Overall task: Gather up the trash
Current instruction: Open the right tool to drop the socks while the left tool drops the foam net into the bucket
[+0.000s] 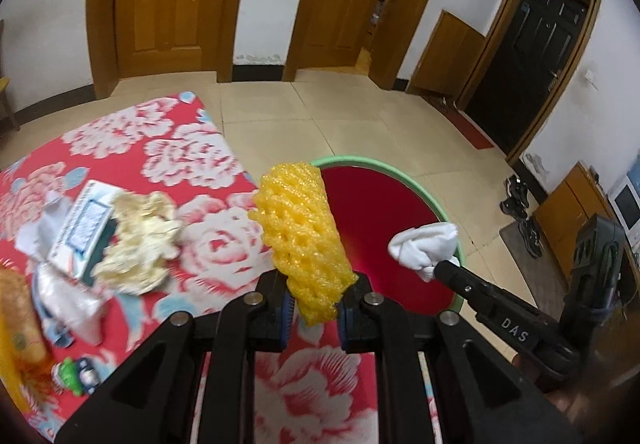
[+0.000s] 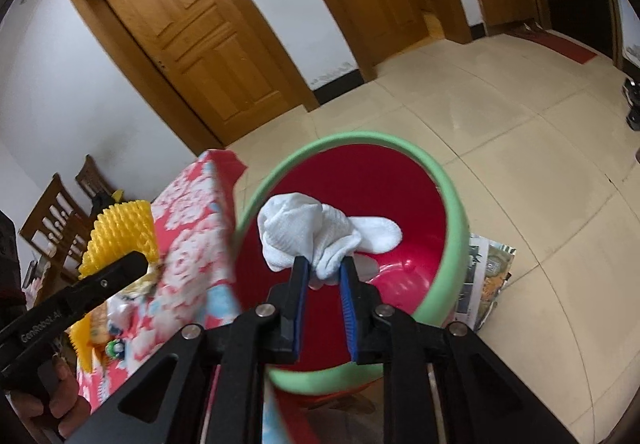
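My left gripper (image 1: pixel 316 302) is shut on a yellow foam fruit net (image 1: pixel 300 232) and holds it over the table edge beside a red bin with a green rim (image 1: pixel 400 174). My right gripper (image 2: pixel 325 268) is shut on a crumpled white tissue (image 2: pixel 320 234) and holds it over the bin's (image 2: pixel 452 204) open mouth. In the left wrist view the tissue (image 1: pixel 424 248) and the right gripper (image 1: pixel 444 269) show at the right. In the right wrist view the foam net (image 2: pixel 120 232) and the left gripper (image 2: pixel 138 258) show at the left.
The table with a red floral cloth (image 1: pixel 208 244) holds a crumpled cream paper (image 1: pixel 140 244), a small box (image 1: pixel 82 228), a plastic wrapper (image 1: pixel 64 296) and small scraps (image 1: pixel 76 374). Newspapers (image 2: pixel 488 276) lie on the floor by the bin. Wooden chairs (image 2: pixel 56 220) stand behind the table.
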### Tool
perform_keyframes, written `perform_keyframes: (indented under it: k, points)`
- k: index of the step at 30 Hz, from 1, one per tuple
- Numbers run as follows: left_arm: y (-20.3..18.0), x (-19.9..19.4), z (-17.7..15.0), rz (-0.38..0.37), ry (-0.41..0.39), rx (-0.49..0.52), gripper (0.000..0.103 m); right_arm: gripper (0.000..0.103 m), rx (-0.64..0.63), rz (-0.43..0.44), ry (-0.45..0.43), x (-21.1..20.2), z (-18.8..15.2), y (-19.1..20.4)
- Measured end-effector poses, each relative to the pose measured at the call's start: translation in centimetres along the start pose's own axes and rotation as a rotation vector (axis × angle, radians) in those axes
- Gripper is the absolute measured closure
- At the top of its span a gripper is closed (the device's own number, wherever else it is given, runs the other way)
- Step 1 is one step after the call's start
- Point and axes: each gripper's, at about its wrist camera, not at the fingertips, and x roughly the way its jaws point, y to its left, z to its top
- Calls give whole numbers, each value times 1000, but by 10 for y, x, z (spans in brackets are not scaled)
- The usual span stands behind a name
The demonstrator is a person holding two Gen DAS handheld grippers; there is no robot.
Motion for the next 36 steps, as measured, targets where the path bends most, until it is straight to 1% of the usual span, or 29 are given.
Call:
perform_keyframes:
  k: [3,5,7,8,13,15,17,20,22,24,26,27,29,36]
  points:
    - [-5,13,2,3,20,15,87,83,36,21,18,4,3,-9]
    - [-9,20,4,-1,31,25,87,83,34,18,6,1,3,-10]
    - [-12,27,5,-2,43,32,87,77,29,6,-14,-6,5,-10]
    - [-12,30,5,-5,51,35,87,72,31,8,-19,-8,6,-9]
    - [-20,43,6,2,86,50,87,71,33,14,-51,-23,6,-7]
    - [-24,47,6,1,102,57,82,70,33,16,-57,-26,7,-7]
    - [-25,52,6,-14,129,49,68,69,31,13,-66,-28,7,-7]
    - [-25,55,4,-33,156,28,66,66,28,9,-85,-35,8,-7]
    - [-26,53,3,-26,154,34,66,64,26,8,-97,-39,9,-7]
    - [-29,51,3,-15,145,45,63,63,23,6,-104,-42,9,-7]
    - [-31,47,3,-1,137,56,50,60,22,7,-108,-43,9,-6]
    - [-32,46,3,5,132,61,47,59,22,7,-109,-43,9,-6]
    - [-33,43,4,12,120,69,45,58,26,7,-110,-44,8,-7]
    - [-31,30,8,-2,81,63,45,57,35,6,-103,-47,6,-8]
